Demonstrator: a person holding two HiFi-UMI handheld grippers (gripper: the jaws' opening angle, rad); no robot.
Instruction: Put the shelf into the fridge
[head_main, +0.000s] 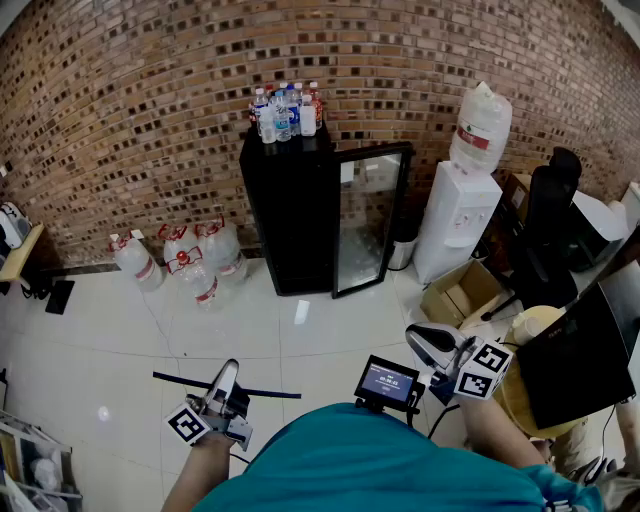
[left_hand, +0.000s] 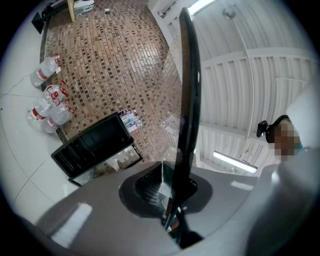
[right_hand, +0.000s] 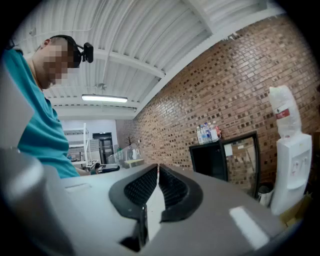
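No print legible: red labels on floor jugs (head_main: 185, 262) and on dispenser bottle (head_main: 480, 125) too small to read. Roughly five jugs, far left. One black fridge (head_main: 290, 210) far centre, glass door (head_main: 368, 220) open; bottle cluster (head_main: 285, 112) on top, count unclear. One water dispenser (head_main: 455, 225) right of fridge, one open cardboard box (head_main: 458, 293) nearer. Left gripper (head_main: 228, 372) clamped on shelf (head_main: 270, 393), near left, well apart from fridge. Right gripper (head_main: 420, 340) pinched closed, empty.

Fridge (head_main: 290, 215): backed against the brick wall (head_main: 150, 100)
Small bottles (head_main: 285, 112): stood on top of the fridge
Water jugs (head_main: 190, 258): grouped on the floor, left of the fridge
Water dispenser (head_main: 455, 225): placed right of the fridge
Cardboard box (head_main: 458, 293): set before the water dispenser
Shelf (head_main: 270, 392): held well before the fridge
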